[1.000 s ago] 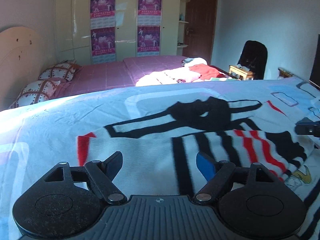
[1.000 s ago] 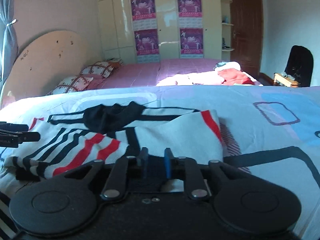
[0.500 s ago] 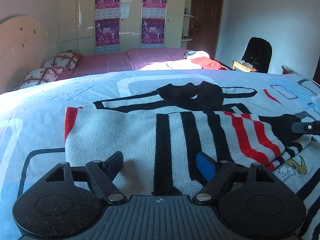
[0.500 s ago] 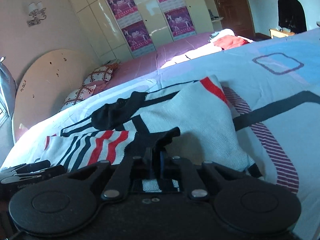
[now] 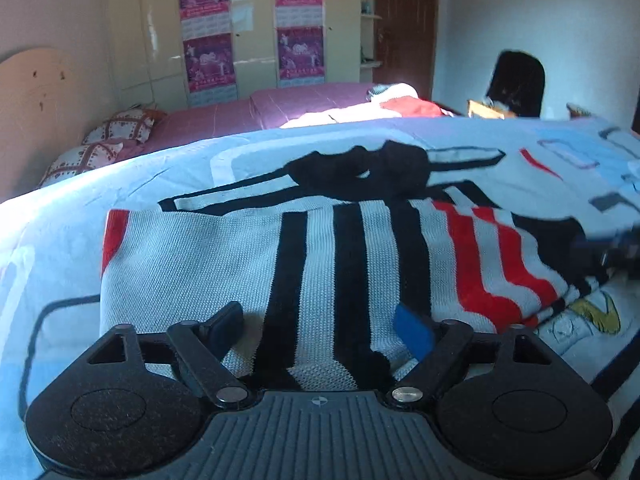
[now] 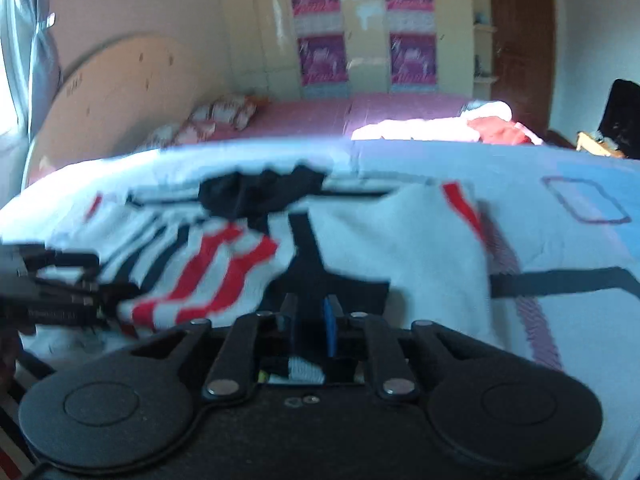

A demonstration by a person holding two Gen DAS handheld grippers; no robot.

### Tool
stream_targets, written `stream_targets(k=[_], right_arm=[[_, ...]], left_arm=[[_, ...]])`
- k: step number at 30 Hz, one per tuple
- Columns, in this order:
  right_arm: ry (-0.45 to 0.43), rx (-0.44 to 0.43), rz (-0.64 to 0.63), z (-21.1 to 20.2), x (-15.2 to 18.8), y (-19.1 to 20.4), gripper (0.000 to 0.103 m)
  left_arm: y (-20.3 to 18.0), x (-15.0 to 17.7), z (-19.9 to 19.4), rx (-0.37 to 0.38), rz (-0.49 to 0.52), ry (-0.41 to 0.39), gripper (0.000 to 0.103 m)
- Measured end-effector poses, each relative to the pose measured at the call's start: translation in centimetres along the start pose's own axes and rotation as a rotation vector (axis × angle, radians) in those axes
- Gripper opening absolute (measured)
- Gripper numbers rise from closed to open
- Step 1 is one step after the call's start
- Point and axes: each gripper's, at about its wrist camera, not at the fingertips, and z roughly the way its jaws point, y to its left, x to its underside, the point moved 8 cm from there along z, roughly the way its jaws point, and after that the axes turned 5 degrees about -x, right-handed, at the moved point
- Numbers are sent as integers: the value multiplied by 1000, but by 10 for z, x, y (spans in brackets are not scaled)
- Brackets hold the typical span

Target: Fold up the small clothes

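A white knit sweater (image 5: 224, 256) with black and red stripes and a black collar (image 5: 360, 168) lies partly folded on the blue patterned bedspread (image 5: 120, 168). My left gripper (image 5: 320, 328) is open, its jaws wide apart over the sweater's near hem. My right gripper (image 6: 310, 320) is shut on the sweater's dark edge (image 6: 340, 284), with knit fabric between the narrow jaws; the sweater (image 6: 400, 240) spreads ahead of it. The right gripper shows blurred at the right edge of the left wrist view (image 5: 612, 244), and the left gripper at the left edge of the right wrist view (image 6: 48, 292).
A second bed with a pink cover (image 5: 224, 120), pillows (image 5: 116, 136) and a heap of clothes (image 5: 384, 108) stands behind. A wardrobe with posters (image 5: 248, 28), a door (image 5: 404, 20) and a black chair (image 5: 516, 84) line the far wall.
My left gripper has moved forward and lower over the sweater's hem, still open. My right gripper closed on the sweater's edge and has shifted with it; its view is now motion-blurred.
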Motion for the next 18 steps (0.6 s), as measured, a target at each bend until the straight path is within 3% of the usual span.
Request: stream_targets(k=[1,4,7,12,18], right_arm=[[-40,-5,-5,-1,0,-2,14],[-24,-30,45,-8,-2,-6,16],[-119,-49,91,-43,-4,-18,23],[-85,-116,197,-70,27,-37,24],[-26,-150,294,-94,59,-39,29]], left_arm=[[5,1,3,-3,-28,7,99],[10,0,-7,-32,-39,32,99],[16,4,-38,-73,-23,11,99],[14,32,-78,-193,5,79,99],[-2,63,-119,-219,-8,110,99]])
